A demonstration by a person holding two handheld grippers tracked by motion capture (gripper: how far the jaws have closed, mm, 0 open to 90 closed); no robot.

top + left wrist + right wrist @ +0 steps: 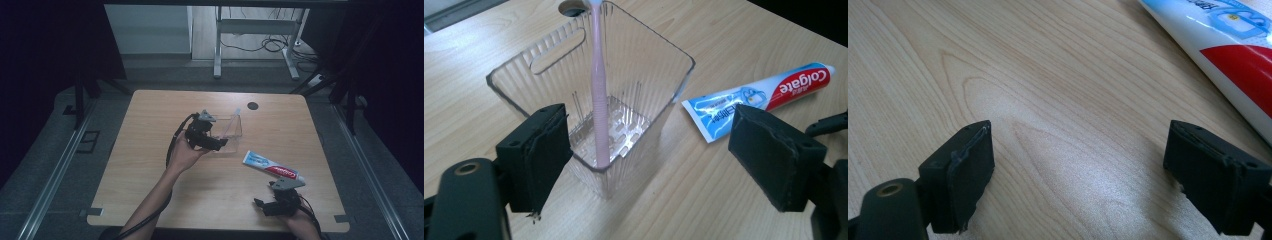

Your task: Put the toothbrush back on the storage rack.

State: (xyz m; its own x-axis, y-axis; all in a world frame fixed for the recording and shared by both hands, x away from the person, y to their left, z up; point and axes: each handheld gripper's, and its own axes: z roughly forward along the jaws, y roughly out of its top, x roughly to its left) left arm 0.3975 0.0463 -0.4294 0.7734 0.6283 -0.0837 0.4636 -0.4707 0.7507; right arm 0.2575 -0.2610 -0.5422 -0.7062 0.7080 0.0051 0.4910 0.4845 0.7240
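While a pink toothbrush [597,100] stands in the clear ribbed plastic holder [651,90] mid-table, both grippers, left [649,160] and right [1080,172], gape empty; the red-white-blue toothpaste tube [272,166] lying beside probably goes next.

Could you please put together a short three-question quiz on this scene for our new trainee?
1. True or false: the pink toothbrush stands inside the clear holder.
2. Where does the toothpaste tube lie? A) inside the holder B) flat on the table C) between the right gripper's jaws
3. Fill in: the jaws of the left gripper and the right gripper are both ____.

Key: 1 true; 2 B; 3 open, holding nothing.
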